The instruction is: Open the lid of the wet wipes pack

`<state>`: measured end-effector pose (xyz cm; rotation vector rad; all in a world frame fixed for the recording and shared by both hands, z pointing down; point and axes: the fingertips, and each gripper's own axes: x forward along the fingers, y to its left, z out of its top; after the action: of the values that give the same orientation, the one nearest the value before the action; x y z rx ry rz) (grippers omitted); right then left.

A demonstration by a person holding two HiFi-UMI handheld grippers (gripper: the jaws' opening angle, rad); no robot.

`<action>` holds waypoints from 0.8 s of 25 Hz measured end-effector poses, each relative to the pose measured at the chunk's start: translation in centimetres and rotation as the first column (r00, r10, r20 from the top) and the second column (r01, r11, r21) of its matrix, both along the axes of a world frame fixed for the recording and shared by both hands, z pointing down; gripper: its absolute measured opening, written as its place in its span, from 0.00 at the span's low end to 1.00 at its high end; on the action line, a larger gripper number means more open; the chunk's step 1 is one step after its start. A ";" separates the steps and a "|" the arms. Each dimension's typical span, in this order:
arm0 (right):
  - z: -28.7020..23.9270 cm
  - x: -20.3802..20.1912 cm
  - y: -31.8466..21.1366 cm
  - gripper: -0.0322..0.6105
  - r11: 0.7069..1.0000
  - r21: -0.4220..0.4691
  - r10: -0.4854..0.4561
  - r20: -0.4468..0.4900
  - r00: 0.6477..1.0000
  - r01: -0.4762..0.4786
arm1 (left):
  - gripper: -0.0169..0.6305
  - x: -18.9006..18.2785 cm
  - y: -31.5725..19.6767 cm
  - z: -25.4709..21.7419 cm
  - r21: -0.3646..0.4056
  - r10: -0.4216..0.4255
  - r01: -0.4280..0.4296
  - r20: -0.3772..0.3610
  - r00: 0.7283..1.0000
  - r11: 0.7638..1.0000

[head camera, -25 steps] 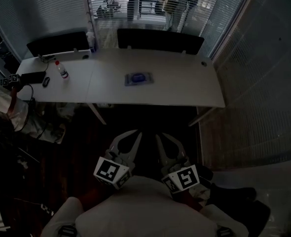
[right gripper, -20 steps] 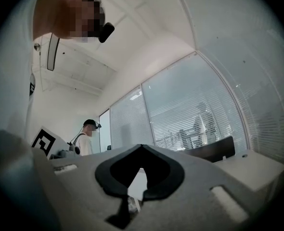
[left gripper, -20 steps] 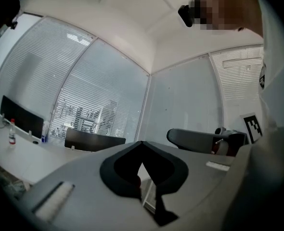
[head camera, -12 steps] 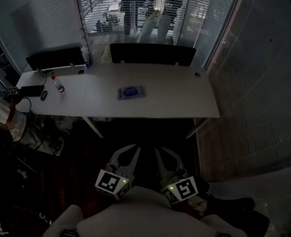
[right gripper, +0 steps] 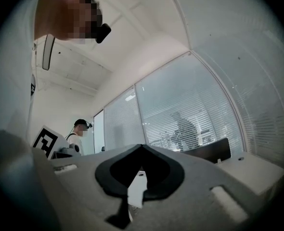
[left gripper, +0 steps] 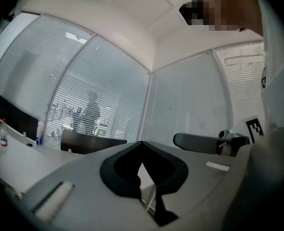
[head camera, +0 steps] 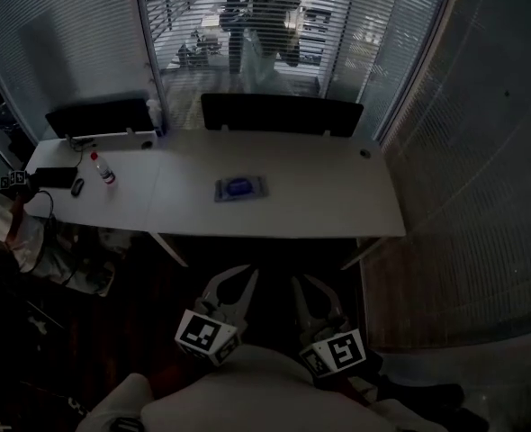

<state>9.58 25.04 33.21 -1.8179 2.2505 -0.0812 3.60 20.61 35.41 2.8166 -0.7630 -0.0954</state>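
Left gripper point(head camera: 238, 275): jaws together, nothing between them. Right gripper point(head camera: 303, 284): jaws together, empty. Both held near person's body, side by side, not touching. Pack point(head camera: 240, 188) lies flat on table point(head camera: 328, 201), well ahead of both grippers, untouched. Bottle point(head camera: 103, 171) far ahead-left.

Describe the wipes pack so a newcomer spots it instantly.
Start at the long white table ahead. Near its middle lies the wet wipes pack, flat and alone. It is the only bluish rectangle there; the bottle stands upright far off towards the left end.
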 end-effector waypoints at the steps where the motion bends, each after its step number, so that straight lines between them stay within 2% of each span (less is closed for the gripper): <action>1: 0.1 0.1 -1.0 0.05 1.000 0.000 0.001 -0.004 1.000 -0.001 | 0.03 0.2 -1.0 0.1 0.000 0.000 0.000 -0.005 1.000 1.000; 5: 0.6 0.0 -6.1 0.05 1.000 -0.013 0.000 -0.014 1.000 0.000 | 0.03 0.2 -6.2 0.4 -0.001 -0.001 0.001 -0.027 1.000 1.000; 16: -0.9 -1.1 -25.5 0.05 0.999 -0.048 -0.018 -0.057 0.998 0.016 | 0.03 -1.0 -25.0 0.0 -0.052 -0.010 0.009 -0.031 0.999 0.999; 20: -0.7 -1.4 -30.8 0.05 0.999 -0.049 -0.026 -0.082 0.996 0.022 | 0.03 -1.2 -30.0 -0.1 -0.032 -0.003 0.002 -0.027 1.000 0.999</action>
<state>8.14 -5.74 32.53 -1.8507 2.3467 -0.0665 2.42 -9.40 35.36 2.7783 -0.7557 -0.1210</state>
